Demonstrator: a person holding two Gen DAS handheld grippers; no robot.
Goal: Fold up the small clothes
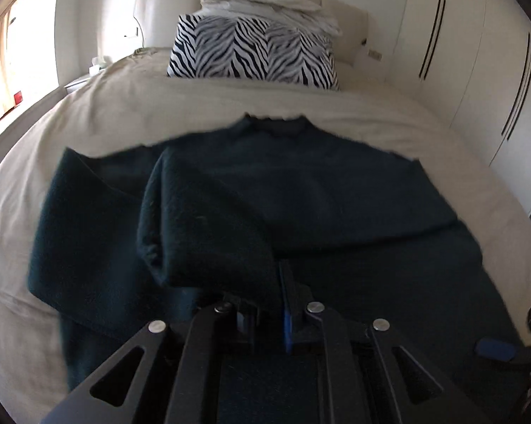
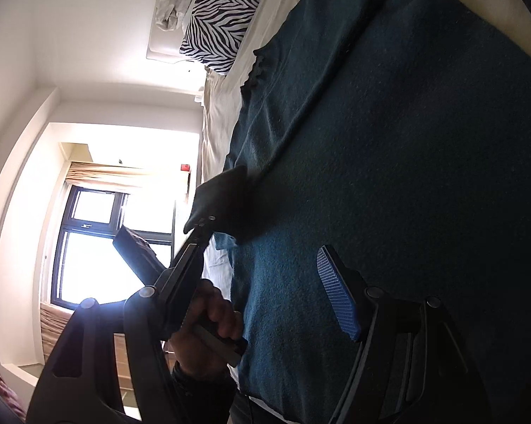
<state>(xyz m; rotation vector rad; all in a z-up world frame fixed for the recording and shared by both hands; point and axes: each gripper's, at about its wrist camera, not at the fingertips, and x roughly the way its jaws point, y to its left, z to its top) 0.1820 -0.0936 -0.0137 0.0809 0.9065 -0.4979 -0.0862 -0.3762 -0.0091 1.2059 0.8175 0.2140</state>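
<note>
A dark teal knitted sweater (image 1: 300, 183) lies spread on the cream bed (image 1: 131, 113), collar toward the pillows. My left gripper (image 1: 265, 293) is shut on the sweater's left sleeve, which is lifted and folded over the body. The right wrist view is rolled sideways and shows the same sweater (image 2: 406, 141) filling its right half. My right gripper (image 2: 265, 282) is open above the sweater; its blue-padded fingertip (image 2: 336, 289) is clear of the cloth. The left gripper (image 2: 208, 219) shows there too, shut on the dark sleeve end.
A zebra-print pillow (image 1: 251, 53) and a pile of white linen (image 1: 269, 3) lie at the headboard. White wardrobe doors (image 1: 477, 70) stand on the right. A bright window (image 2: 99, 240) is on the left side of the room.
</note>
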